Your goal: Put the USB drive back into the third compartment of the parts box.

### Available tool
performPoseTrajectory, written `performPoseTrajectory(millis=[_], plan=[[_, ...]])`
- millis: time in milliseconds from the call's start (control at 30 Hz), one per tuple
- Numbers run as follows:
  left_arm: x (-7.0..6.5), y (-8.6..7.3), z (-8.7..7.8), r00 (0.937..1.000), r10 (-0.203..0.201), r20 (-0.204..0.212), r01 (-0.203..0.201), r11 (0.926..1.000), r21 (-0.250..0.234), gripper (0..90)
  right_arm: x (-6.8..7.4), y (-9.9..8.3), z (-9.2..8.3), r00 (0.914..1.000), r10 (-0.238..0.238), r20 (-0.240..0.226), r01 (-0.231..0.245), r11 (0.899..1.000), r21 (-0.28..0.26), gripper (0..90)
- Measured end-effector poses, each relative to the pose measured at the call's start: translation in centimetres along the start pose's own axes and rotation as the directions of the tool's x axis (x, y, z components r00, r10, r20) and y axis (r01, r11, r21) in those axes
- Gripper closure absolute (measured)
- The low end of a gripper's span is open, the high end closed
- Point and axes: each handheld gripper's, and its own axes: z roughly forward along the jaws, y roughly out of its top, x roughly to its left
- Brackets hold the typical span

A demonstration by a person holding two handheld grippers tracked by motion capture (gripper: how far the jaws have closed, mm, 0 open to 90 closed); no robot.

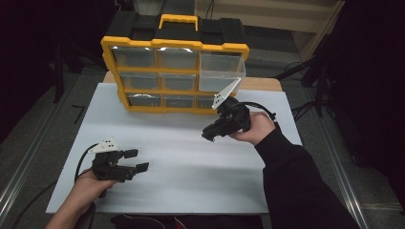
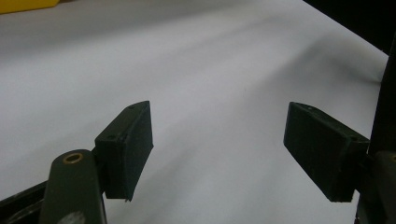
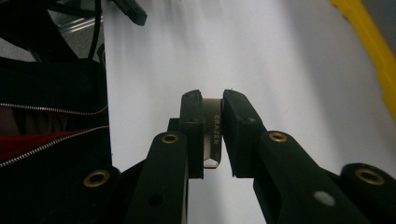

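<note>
Right gripper [image 3: 213,135] clamps small eraser [image 3: 213,140], label "ERAZER" visible between jaws, lifted above white bench [image 1: 191,157], just in front of yellow-and-black drawer organizer [image 1: 174,71]. Left gripper [image 2: 219,154] rests low over bench at near left, jaws spread wide, nothing between them. Organizer stands at far edge; upper right drawer [image 1: 220,71] looks pulled out. Pickup looks done; likely left: place eraser in drawer, release.
</note>
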Motion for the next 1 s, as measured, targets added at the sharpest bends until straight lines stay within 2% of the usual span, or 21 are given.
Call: performPoseTrajectory(millis=[67, 167, 300, 433, 533, 1000], plan=[[0.0, 0.0, 0.0, 1.0, 0.0, 0.0, 0.0, 1.0, 0.0, 25.2, -0.1, 0.2, -0.4, 0.9998, -0.019, -0.004, 0.019, 1.0, -0.01, 76.0], [0.0, 0.0, 0.0, 1.0, 0.0, 0.0, 0.0, 1.0, 0.001, 25.2, 0.0, 0.4, -1.1, 1.0, -0.007, -0.003, 0.007, 1.0, -0.001, 76.0], [0.0, 0.0, 0.0, 1.0, 0.0, 0.001, 0.0, 1.0, 0.0, 25.2, 0.0, 0.8, -2.0, 1.0, -0.009, 0.0, 0.009, 1.0, 0.0, 76.0], [0.0, 0.0, 0.0, 1.0, 0.0, 0.004, 0.0, 1.0, -0.001, 25.2, -0.2, 1.2, -2.8, 0.9997, -0.014, -0.019, 0.014, 1.0, 0.0, 76.1], [-0.1, 0.0, 0.0, 1.0, -0.004, 0.004, 0.004, 1.0, -0.005, 25.2, -0.2, 1.6, -3.4, 0.9998, -0.02, -0.009, 0.02, 1.0, 0.004, 76.0], [-0.1, 0.0, 0.0, 1.0, 0.0, 0.006, 0.0, 1.0, -0.005, 25.2, -0.1, 3.9, -6.9, 0.9992, -0.04, 0.0, 0.04, 0.999, -0.035, 76.0]])
